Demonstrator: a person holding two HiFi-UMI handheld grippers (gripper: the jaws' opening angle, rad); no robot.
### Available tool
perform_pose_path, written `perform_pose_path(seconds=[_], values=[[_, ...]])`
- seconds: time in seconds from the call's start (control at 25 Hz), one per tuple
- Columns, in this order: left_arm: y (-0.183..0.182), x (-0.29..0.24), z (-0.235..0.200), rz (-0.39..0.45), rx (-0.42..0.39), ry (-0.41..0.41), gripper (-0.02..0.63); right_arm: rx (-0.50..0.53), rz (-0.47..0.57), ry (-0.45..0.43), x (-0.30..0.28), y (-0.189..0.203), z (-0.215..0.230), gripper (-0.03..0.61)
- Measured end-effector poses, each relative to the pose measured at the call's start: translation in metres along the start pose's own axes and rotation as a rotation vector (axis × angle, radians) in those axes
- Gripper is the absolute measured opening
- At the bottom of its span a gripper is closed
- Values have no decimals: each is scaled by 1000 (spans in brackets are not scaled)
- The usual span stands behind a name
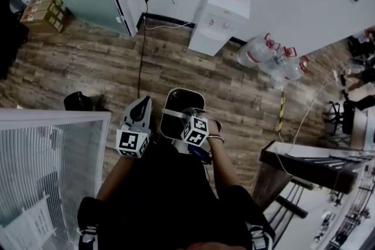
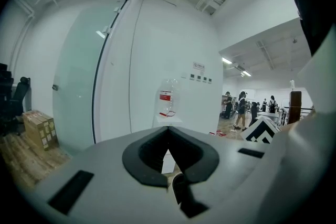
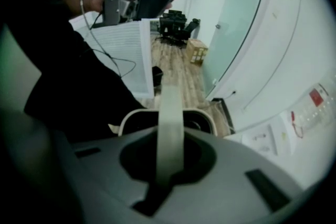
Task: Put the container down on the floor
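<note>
The container (image 1: 179,117) is a white bin with a dark inside and a pale strap handle. It hangs above the wooden floor, just in front of the person's body. My right gripper (image 1: 187,119) is shut on that handle (image 3: 170,128), which runs up between its jaws in the right gripper view, with the bin's rim (image 3: 205,115) behind. My left gripper (image 1: 139,111) hovers just left of the bin without touching it. In the left gripper view its jaws (image 2: 170,165) stand closed with nothing between them.
A white water dispenser (image 1: 220,23) stands against the far wall, with spare bottles (image 1: 269,55) lying to its right. A white slatted surface (image 1: 47,167) is at left, a dark table (image 1: 316,164) at right. Cardboard boxes (image 1: 44,12) and a black object (image 1: 79,101) sit on the floor.
</note>
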State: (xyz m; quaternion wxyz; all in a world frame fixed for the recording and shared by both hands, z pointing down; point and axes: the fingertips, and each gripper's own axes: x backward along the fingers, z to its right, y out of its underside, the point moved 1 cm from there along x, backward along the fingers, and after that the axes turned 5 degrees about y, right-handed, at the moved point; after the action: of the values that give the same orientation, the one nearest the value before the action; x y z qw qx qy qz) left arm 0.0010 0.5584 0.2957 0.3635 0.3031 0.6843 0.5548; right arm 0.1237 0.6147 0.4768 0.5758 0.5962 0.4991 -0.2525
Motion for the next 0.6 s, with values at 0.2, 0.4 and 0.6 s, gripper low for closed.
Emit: perform_pose_path(seconds=[0.2, 0.4, 0.6], values=[[7, -23, -17, -22, 24, -2, 29, -18, -17, 10, -8, 6, 25, 34], [10, -62, -51, -36, 25, 11, 29, -39, -49, 11, -24, 6, 55, 34], [9, -113, -102, -48, 68, 36, 29, -68, -66, 11, -48, -8, 98, 34]])
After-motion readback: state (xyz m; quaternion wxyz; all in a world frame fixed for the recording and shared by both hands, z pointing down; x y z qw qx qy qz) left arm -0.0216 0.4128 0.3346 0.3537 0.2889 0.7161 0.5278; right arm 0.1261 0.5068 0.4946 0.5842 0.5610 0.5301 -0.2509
